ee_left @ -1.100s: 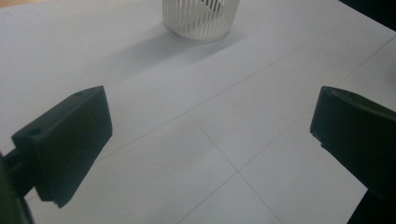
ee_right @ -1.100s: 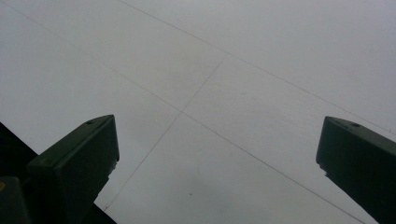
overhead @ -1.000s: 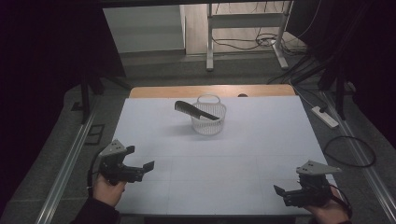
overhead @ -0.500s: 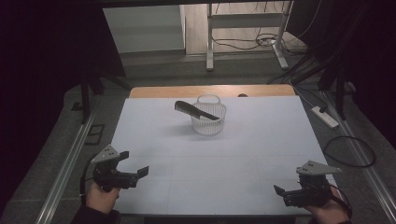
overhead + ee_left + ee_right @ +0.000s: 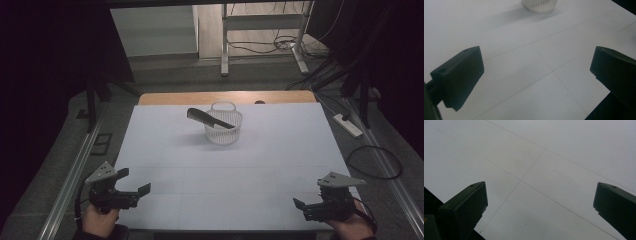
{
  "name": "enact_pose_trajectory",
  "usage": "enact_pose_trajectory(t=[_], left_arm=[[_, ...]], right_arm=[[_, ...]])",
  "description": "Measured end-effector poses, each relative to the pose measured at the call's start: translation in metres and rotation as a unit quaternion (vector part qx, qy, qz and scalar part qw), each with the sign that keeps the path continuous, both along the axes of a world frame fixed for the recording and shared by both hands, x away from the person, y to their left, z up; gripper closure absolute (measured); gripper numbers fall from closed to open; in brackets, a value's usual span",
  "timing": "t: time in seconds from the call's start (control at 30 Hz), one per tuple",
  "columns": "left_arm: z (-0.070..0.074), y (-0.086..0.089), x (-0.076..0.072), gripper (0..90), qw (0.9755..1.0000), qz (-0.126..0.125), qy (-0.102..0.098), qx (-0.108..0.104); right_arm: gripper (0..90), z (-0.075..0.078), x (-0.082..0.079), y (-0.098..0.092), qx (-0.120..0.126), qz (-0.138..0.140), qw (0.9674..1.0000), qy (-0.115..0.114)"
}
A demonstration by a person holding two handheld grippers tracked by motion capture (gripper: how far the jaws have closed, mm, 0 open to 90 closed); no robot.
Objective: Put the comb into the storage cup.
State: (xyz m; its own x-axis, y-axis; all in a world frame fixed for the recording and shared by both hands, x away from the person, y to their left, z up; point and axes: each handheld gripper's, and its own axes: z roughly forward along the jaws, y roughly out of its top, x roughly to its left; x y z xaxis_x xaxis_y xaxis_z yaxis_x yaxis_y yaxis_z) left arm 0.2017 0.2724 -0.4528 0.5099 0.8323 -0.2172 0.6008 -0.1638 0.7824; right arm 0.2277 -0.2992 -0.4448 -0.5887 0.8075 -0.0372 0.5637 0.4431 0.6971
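Observation:
A small white slatted basket (image 5: 223, 131) stands at the far middle of the white table (image 5: 260, 165). A black comb (image 5: 210, 118) lies tilted across its rim, with one end sticking out to the left. My left gripper (image 5: 134, 181) is held at the near left corner, open and with nothing in it. In the left gripper view its jaws (image 5: 536, 57) stand wide apart over bare table, and the basket's base (image 5: 539, 5) sits at the top edge. My right gripper (image 5: 303, 208) is at the near right corner, also open (image 5: 540, 192) and without a load.
A wooden strip (image 5: 225, 97) edges the table's far side. A white power strip (image 5: 348, 125) and black cables (image 5: 375, 162) lie on the floor to the right. Metal rails (image 5: 70, 180) run along both sides. A white frame (image 5: 225, 45) stands behind.
My left gripper has drawn back toward the near left corner of the table. The right gripper, basket and comb have stayed put.

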Motion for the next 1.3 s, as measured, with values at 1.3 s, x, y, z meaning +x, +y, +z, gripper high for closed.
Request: enact_pose_trajectory(t=[1.3], left_arm=[[-0.007, 0.003, -0.019, 0.1, 0.9969, 0.009, 0.04, 0.067]], right_arm=[[0.0, -0.001, 0.003, -0.003, 0.002, -0.026, 0.9996, 0.007]])
